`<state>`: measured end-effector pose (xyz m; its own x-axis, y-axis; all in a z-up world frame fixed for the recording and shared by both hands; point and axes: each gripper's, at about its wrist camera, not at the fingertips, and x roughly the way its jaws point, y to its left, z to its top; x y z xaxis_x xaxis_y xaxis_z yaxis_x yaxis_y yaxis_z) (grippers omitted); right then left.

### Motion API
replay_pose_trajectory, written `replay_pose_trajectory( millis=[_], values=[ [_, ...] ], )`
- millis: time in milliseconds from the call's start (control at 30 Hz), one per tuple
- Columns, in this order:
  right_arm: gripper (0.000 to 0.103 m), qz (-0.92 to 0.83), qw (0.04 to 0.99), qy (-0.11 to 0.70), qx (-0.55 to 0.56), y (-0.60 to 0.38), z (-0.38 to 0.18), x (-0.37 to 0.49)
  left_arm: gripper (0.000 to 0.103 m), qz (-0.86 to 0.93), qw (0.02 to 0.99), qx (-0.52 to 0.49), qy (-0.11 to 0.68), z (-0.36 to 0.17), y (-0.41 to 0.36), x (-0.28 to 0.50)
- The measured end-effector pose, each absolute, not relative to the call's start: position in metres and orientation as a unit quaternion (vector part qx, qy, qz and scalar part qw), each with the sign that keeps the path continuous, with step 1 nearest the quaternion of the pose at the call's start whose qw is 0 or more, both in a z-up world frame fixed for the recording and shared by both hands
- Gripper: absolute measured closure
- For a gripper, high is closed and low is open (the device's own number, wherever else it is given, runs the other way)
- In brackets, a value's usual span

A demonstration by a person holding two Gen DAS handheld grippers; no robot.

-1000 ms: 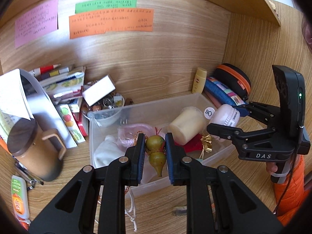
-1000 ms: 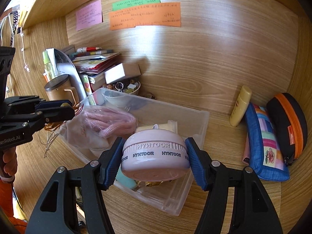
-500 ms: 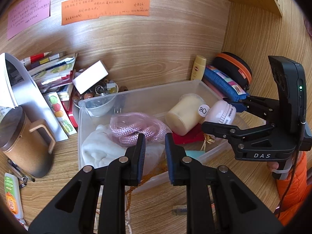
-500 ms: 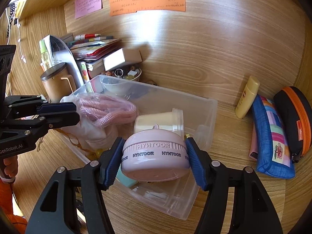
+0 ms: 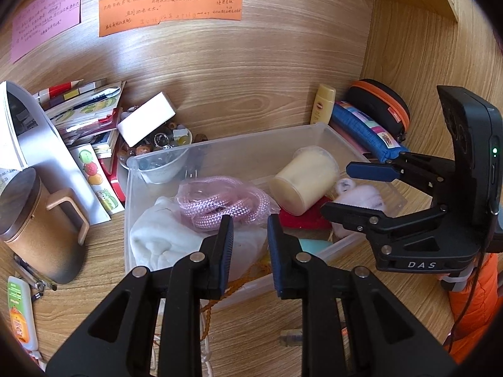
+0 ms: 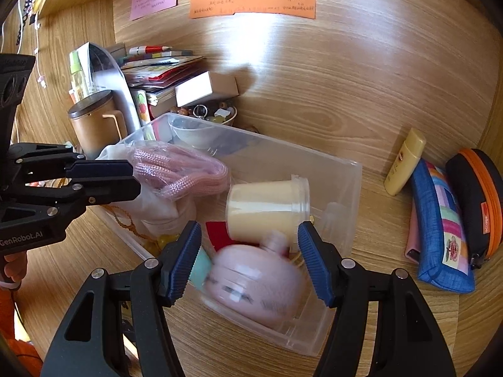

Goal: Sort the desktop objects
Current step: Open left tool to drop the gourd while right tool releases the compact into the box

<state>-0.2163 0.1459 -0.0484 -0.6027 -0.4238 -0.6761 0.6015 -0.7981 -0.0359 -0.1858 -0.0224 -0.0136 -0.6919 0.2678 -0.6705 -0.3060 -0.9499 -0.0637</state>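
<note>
Now the pink jar [image 6: 254, 286] is dropping blurred from the right gripper [image 6: 250, 264], jaws spread, into the clear bin [image 6: 345, 220], while the left gripper [image 5: 250, 238], empty, is opening, so both items look sorted.

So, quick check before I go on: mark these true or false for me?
1. The right gripper clamps the pink round gadget. False: the gadget is blurred, tilted and clear of both pads, low in the clear plastic bin.
2. The cream cup lies on its side in the bin. True.
3. The yellow bottle is inside the bin. False: it is on the desk outside, beside the blue pouch.
4. The pink rope lies on the white cloth in the bin. True.
</note>
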Motion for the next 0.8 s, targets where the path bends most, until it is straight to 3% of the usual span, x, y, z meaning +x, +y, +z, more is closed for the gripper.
replay_pose_trajectory(
  millis=[200,333,400,600,733,800],
  values=[
    [0.040,-0.886,0.290,0.136,0.335,0.143,-0.046,-0.212,0.068,0.923,0.150,-0.354,0.032,-0.010,-0.022,-0.180],
    [0.024,-0.890,0.287,0.142,0.325,0.143,-0.043,-0.208,0.059,0.927,0.141,-0.345,0.042,-0.006,-0.020,-0.175],
    [0.024,-0.891,0.289,0.147,0.317,0.141,-0.040,-0.204,0.048,0.931,0.132,-0.337,0.047,-0.003,-0.020,-0.170],
    [0.022,-0.891,0.293,0.155,0.311,0.137,-0.036,-0.200,0.031,0.940,0.109,-0.320,0.051,0.005,-0.025,-0.157],
    [0.019,-0.893,0.289,0.161,0.305,0.137,-0.032,-0.194,0.025,0.944,0.094,-0.312,0.050,0.009,-0.031,-0.148],
    [0.016,-0.895,0.286,0.166,0.301,0.136,-0.028,-0.190,0.016,0.946,0.086,-0.309,0.049,0.011,-0.033,-0.143]
  ],
)
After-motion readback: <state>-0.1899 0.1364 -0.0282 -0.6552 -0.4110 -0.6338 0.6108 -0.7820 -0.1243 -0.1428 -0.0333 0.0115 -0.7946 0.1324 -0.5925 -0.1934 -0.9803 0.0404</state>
